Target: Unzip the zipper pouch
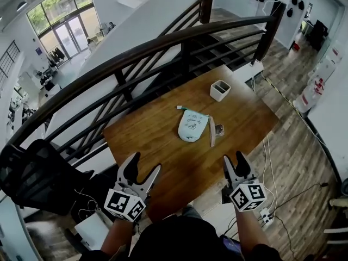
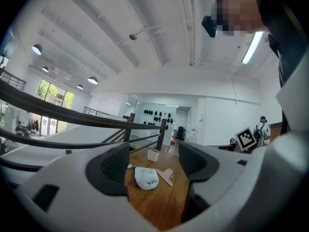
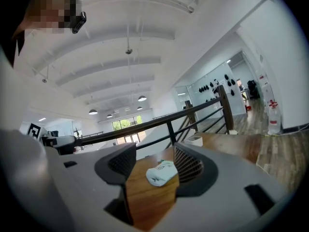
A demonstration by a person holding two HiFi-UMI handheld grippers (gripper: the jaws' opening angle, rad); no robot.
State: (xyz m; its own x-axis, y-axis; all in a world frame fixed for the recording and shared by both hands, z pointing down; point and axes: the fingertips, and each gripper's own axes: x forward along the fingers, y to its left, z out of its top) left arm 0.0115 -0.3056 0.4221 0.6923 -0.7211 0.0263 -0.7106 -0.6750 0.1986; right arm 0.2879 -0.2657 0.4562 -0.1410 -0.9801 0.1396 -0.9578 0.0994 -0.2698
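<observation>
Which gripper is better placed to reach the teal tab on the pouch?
Probably the left gripper: the teal tab sticks out at the left end of the zipper pouch. The right gripper, its jaws equally open, faces the opposite side.

table (image 1: 163, 145): smooth wood | zipper pouch (image 1: 193, 126): soft, likely cloth | cup (image 1: 220, 90): matt white

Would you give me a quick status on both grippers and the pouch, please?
Left gripper open, empty; right gripper open, empty. Pouch flat mid-table, untouched. Tan card beside it; cup beyond, neither blocking.
</observation>
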